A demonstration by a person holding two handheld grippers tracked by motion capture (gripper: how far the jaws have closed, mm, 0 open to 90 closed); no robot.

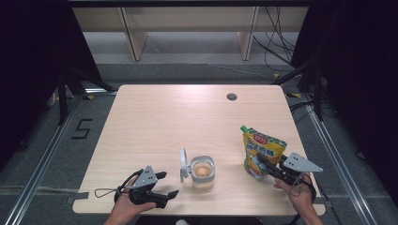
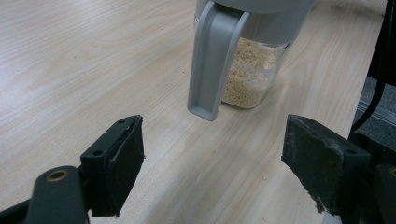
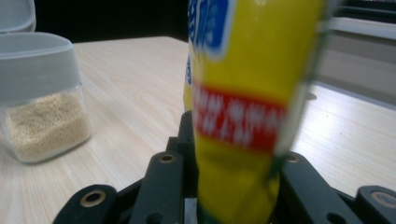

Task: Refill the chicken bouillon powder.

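**Pouch gripped, jar waiting open**

Black jaws of the right gripper are clamping the base of a glossy yellow spout pouch, keeping it upright at four o'clock on the pale wood table, likely readying a pour. Sitting at six o'clock, the clear square jar of fine tan granules is showing its grey lid flipped open. Left gripper is hovering at seven o'clock, jaws wide apart, holding nothing.

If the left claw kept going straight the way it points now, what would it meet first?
Most likely the grey flip lid hanging down the near side of the clear container of grains, centred ahead of the open left claw. Bare table lies between; depth is unclear.
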